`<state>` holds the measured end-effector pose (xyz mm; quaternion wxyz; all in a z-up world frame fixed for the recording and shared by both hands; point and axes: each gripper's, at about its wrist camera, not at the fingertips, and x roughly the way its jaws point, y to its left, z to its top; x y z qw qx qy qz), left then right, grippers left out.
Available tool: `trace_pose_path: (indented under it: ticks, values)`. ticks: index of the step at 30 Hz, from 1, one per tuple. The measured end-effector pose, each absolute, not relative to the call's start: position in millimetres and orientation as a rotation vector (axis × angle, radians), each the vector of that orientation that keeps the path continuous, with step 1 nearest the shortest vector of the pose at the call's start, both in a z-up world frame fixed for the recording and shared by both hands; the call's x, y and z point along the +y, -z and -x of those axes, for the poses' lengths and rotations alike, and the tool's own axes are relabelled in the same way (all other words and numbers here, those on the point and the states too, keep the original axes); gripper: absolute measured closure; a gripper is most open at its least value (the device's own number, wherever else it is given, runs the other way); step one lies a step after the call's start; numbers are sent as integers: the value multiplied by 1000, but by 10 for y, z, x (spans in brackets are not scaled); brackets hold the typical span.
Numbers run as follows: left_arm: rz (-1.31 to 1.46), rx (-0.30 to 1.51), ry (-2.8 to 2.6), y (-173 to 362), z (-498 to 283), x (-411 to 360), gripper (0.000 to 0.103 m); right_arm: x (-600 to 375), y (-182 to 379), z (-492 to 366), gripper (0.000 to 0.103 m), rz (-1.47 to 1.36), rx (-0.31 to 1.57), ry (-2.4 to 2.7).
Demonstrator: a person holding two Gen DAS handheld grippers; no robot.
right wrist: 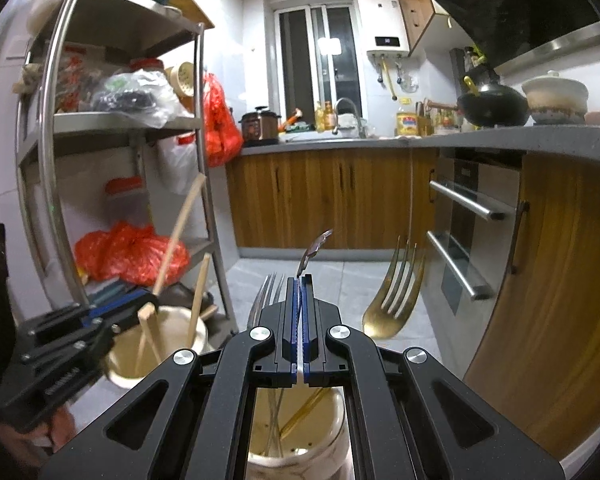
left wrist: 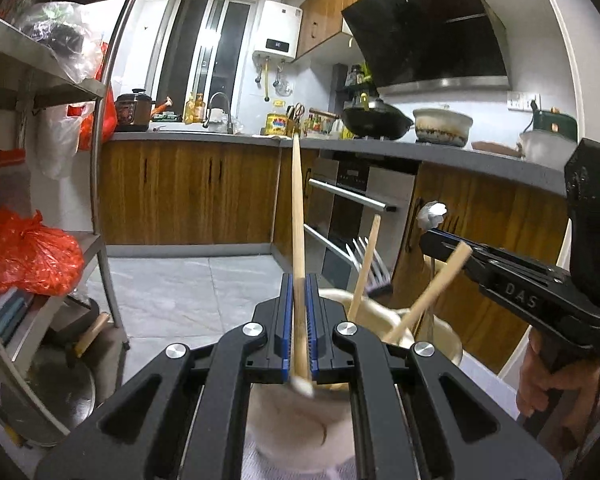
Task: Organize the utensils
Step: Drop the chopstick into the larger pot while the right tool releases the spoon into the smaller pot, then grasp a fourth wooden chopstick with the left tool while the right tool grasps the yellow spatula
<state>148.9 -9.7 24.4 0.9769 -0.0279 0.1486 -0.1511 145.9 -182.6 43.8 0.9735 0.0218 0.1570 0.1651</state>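
Left wrist view: left gripper [left wrist: 299, 320] jaws pinching a wooden chopstick [left wrist: 298, 208], which runs straight ahead from between the blue pads and points up past the worktop edge. Chopstick's lower end sticks out behind the jaws, over a cream holder [left wrist: 374, 316] just below and right of the jaws. Two more chopsticks [left wrist: 364, 268] lean in that holder, with silver fork tines [left wrist: 370, 260] showing just behind them. Right gripper [left wrist: 500, 276] comes in from the right, ahead of the jaws, with a shiny metal end [left wrist: 432, 214] at its tip.

Right wrist view: right gripper [right wrist: 300, 320] jaws pressed on a thin metal utensil handle [right wrist: 314, 250], which pokes up and ahead from between the pads; can't tell what utensil it is. Directly below the jaws sits a second cream holder [right wrist: 300, 440] with metal handles inside. Gold fork [right wrist: 396, 292] stands tines-up to the right of the jaws, silver fork [right wrist: 266, 296] just left of them. Left gripper [right wrist: 100, 320] shows far left over the chopstick holder [right wrist: 156, 344]. Steel shelf rack [right wrist: 132, 128] beyond, left; oven [right wrist: 468, 224] right.
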Motion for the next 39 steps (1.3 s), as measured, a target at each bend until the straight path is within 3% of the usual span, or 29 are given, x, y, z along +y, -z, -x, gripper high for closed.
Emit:
trace_pose_path:
  ticks: [23, 26, 29, 34, 36, 38, 39]
  values:
    - [44, 382, 242, -368, -1319, 1, 92, -1812, -276, -1531, 97, -49, 424, -371]
    - [44, 385, 243, -417, -1256, 23, 91, -1852, -302, -1490, 81, -57, 416, -374]
    - [45, 379, 246, -476, -1154, 60, 82, -1910, -346, -1375, 81, -59, 411, -362]
    - [33, 376, 238, -560, -992, 128, 73, -2097, -406, -1119, 65, -95, 407, -342]
    - [22, 381, 234, -576, -940, 136, 64, -2174, -429, -1026, 48, -108, 409, -331]
    - [14, 377, 225, -597, -882, 143, 41, -2239, -456, -924, 28, -117, 398, -310]
    - [14, 372, 219, -609, -839, 150, 36, -2279, -474, -850, 21, -123, 392, -305]
